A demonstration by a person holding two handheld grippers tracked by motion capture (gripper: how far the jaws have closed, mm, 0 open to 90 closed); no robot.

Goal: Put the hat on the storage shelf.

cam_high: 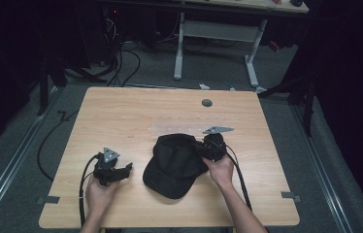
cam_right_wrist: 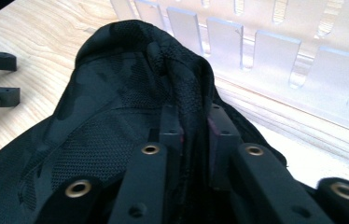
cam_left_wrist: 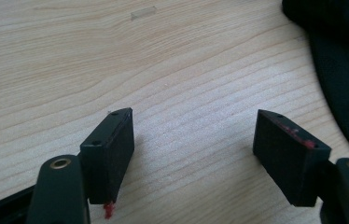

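A black cap [cam_high: 174,162] lies in the middle of the wooden table [cam_high: 121,116], brim toward the person. My right gripper [cam_high: 205,148] sits at the cap's right rear side. In the right gripper view its jaws [cam_right_wrist: 192,122] are shut on a pinched fold of the cap's mesh fabric [cam_right_wrist: 116,116]. My left gripper [cam_high: 127,168] rests low over the table to the left of the cap. It stands open [cam_left_wrist: 193,135] with only bare wood between its pads, and the cap's edge [cam_left_wrist: 345,70] is off to its right.
A clear plastic slotted piece [cam_right_wrist: 275,51] lies on the table just behind the cap. A grey round plug [cam_high: 206,103] sits near the far edge. Tape marks [cam_high: 47,199] [cam_high: 291,196] flank the near corners. Cables trail from both grippers toward the person.
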